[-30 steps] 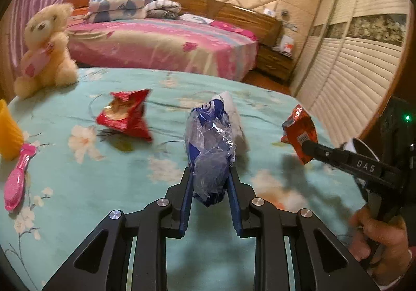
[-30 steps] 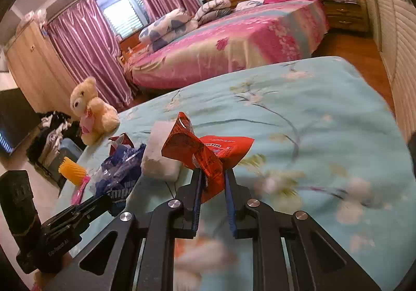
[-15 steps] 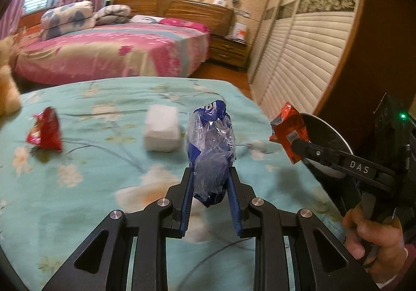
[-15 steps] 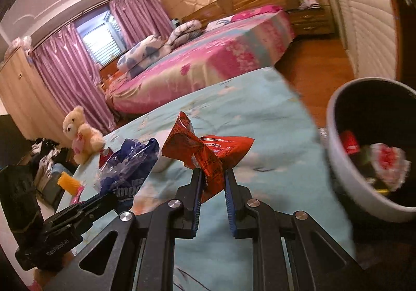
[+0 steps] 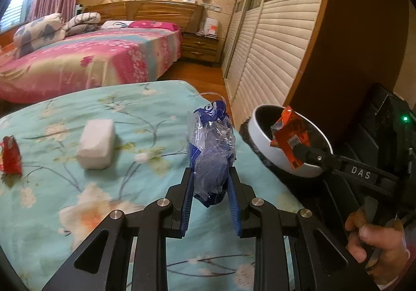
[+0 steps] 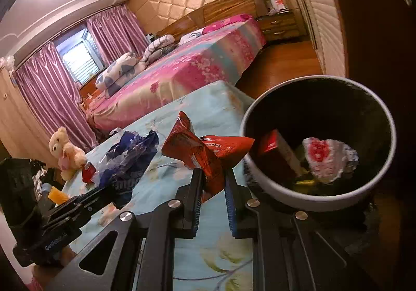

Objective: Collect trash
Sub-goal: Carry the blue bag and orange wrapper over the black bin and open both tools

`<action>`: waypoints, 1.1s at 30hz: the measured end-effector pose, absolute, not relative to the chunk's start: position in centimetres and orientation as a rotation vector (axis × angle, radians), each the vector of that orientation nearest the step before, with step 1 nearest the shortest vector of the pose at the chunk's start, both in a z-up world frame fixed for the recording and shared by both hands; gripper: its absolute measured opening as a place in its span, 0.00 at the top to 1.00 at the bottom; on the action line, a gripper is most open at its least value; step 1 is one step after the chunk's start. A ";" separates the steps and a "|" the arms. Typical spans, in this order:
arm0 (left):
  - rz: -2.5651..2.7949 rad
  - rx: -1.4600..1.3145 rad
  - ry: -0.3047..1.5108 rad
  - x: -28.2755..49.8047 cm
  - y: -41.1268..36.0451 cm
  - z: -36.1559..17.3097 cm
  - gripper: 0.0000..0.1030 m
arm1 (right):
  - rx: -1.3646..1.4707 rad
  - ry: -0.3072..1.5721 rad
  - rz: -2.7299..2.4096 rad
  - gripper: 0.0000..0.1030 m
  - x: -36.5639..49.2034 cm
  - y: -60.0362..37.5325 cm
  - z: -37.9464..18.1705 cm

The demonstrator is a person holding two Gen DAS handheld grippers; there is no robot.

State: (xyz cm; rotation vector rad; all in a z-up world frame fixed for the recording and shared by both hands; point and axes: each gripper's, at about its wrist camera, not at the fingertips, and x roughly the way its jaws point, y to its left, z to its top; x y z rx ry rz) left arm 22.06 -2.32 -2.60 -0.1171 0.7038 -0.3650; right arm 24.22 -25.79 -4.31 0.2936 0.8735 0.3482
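My left gripper (image 5: 211, 176) is shut on a crumpled blue and clear plastic bag (image 5: 211, 145), held above the teal flowered bedspread (image 5: 78, 202) near its right edge. My right gripper (image 6: 212, 176) is shut on a red snack wrapper (image 6: 200, 150); in the left wrist view that wrapper (image 5: 288, 135) hangs at the rim of the white trash bin (image 5: 262, 143). The bin (image 6: 275, 187) stands beside the bed and holds a red box (image 6: 275, 148) and a crumpled white and red wrapper (image 6: 327, 158). The left gripper with the blue bag (image 6: 127, 161) shows at left in the right wrist view.
A white foam block (image 5: 96, 143) and another red wrapper (image 5: 10, 156) lie on the bedspread. A teddy bear (image 6: 66, 153) sits at its far end, an orange item (image 6: 58, 194) near it. A pink bed (image 5: 85, 57), wardrobe doors (image 5: 273, 44) and wooden floor lie beyond. A hand (image 5: 374, 244) holds the right gripper.
Both grippers swung right across the bed with their wrappers still held. The bin came into view and the red wrapper now hangs at its rim. The teddy bear left the left wrist view.
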 end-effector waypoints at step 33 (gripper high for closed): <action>-0.495 0.004 0.693 26.0 -12.6 -2.1 0.77 | 0.334 0.849 0.165 0.84 24.7 -34.3 -4.4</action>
